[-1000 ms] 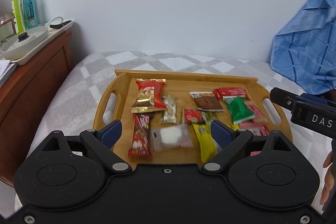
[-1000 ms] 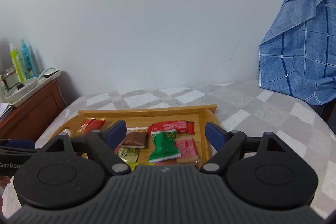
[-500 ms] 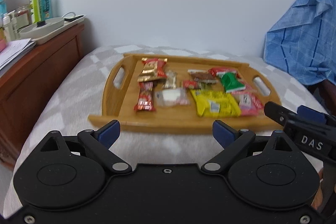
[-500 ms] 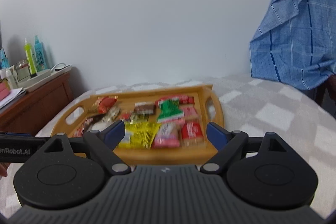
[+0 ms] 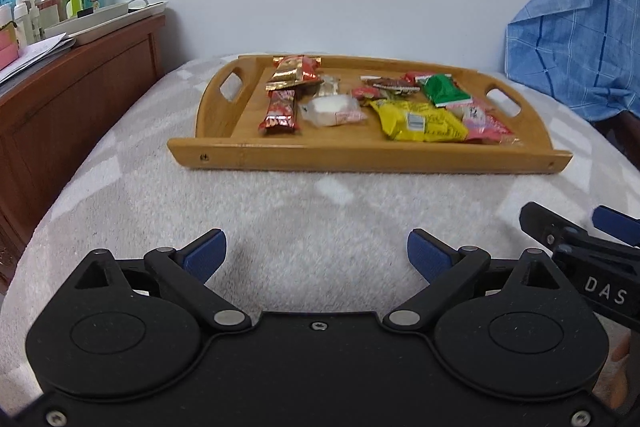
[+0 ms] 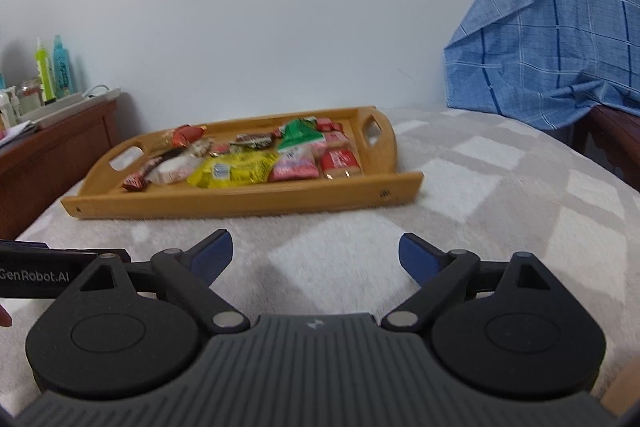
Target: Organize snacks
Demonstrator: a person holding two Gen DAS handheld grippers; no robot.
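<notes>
Tray (image 5: 360, 153): we see honey-coloured wood, smooth, with a soft satin sheen.
Yellow packet (image 5: 420, 115) on the tray: we see glossy crinkled plastic film.
Red bar (image 5: 280, 109) on the tray's left side: we see shiny foil-like wrap.
Clear pouch (image 5: 332, 106) beside the red bar: we see transparent glossy film.
Blanket (image 5: 312, 227) under the tray: we see fuzzy, matt fleece cloth.
Cabinet (image 5: 80, 83) left of the tray: we see dark varnished wood.
Blue cloth (image 6: 560, 27) right of the tray: we see thin woven checked fabric.
Left gripper (image 5: 316, 253): we see matt grainy black plastic, metal pins.
Right gripper (image 6: 316, 253): we see ribbed grey plastic.
</notes>
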